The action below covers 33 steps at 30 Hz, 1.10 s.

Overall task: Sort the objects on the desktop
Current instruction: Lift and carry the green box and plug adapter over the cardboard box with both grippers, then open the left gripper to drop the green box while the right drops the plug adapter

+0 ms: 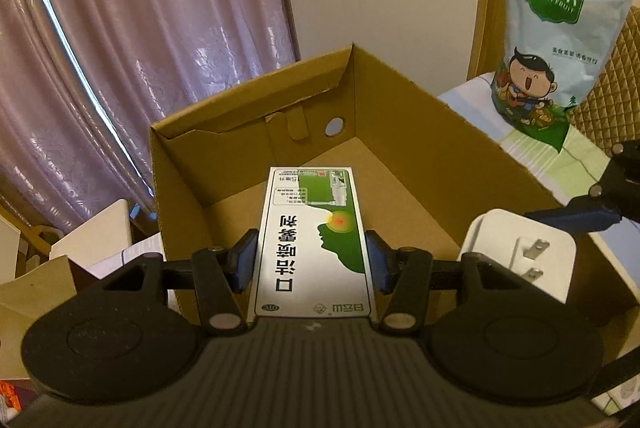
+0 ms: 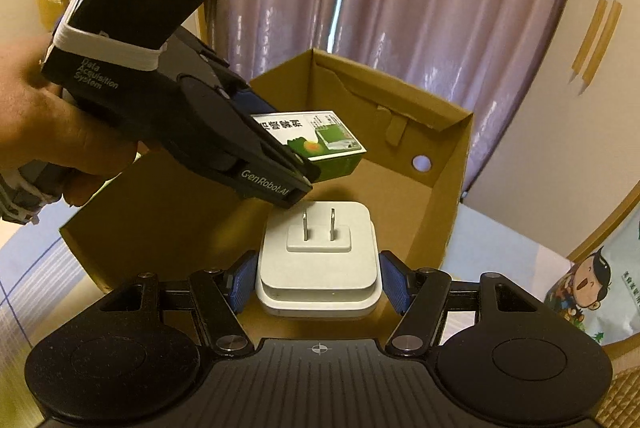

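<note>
- Spray carton [image 1: 314,240]: slim green-and-white printed box, held lengthways over the open cardboard box [image 1: 400,100], clear of its floor. Judged light and stiff, though thin card that would dent under hard pressure; glossy faces may slip. Best taken across the two long narrow sides near mid-length, as it is held now.
- Left gripper [image 1: 310,262]: closed on the spray carton, blue pads pressed to both long sides. The right wrist view shows a hand [image 2: 52,124] carrying it from the left.
- Plug adapter [image 2: 318,260]: white, square, rounded corners, two flat metal prongs facing up and forward. Judged dense for its size, rigid, smooth plastic. Hold on the flat side walls, away from the prongs. It sits at the near rim of the cardboard box, above the opening.
- Right gripper [image 2: 318,282]: pads against both side walls of the plug adapter, gripping it.
- Cardboard box: brown corrugated, top open, floor visible where not hidden by the held items.
- Snack pouch [image 1: 556,28]: foil, standing upright beyond the box to the right; soft, crushable.
- Curtain [image 1: 140,28]: mauve, behind.
</note>
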Motion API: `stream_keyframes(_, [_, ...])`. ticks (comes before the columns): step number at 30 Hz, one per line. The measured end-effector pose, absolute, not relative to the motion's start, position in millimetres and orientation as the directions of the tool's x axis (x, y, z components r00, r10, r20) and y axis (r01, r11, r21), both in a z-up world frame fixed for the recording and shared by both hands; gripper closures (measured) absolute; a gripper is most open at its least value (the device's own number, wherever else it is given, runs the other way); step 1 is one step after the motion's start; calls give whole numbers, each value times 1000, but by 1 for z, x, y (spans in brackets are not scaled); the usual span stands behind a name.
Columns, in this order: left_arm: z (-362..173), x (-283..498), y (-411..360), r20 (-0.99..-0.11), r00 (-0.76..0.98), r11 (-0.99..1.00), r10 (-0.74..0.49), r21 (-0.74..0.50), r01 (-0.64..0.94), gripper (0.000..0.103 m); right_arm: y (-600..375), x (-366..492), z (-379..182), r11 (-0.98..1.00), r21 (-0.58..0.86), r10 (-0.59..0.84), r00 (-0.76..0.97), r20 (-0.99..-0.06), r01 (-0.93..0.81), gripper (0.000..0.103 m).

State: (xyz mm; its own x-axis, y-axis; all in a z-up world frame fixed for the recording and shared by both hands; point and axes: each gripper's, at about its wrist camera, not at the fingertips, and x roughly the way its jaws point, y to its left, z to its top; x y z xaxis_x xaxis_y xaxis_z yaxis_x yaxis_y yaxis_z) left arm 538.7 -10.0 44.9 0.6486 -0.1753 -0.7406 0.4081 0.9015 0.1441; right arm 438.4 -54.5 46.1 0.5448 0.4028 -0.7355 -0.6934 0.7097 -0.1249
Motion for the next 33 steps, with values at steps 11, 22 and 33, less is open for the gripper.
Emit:
stream_keyframes(11, [56,537,0,-722,668,910,-180,135,391,48,-47,448,34,692,-128,378,508,-774,-711,39])
stream_keyframes(22, [74,523,15,-698,693,921,-181,127,369,46,-30,451,19,663,-138,338,458,-822,-736,39])
stream_keyframes(33, [87,505,28,-683,706,931,-187,107,350,45,-31,444,26,664,-174,346,504,-791,-728,39])
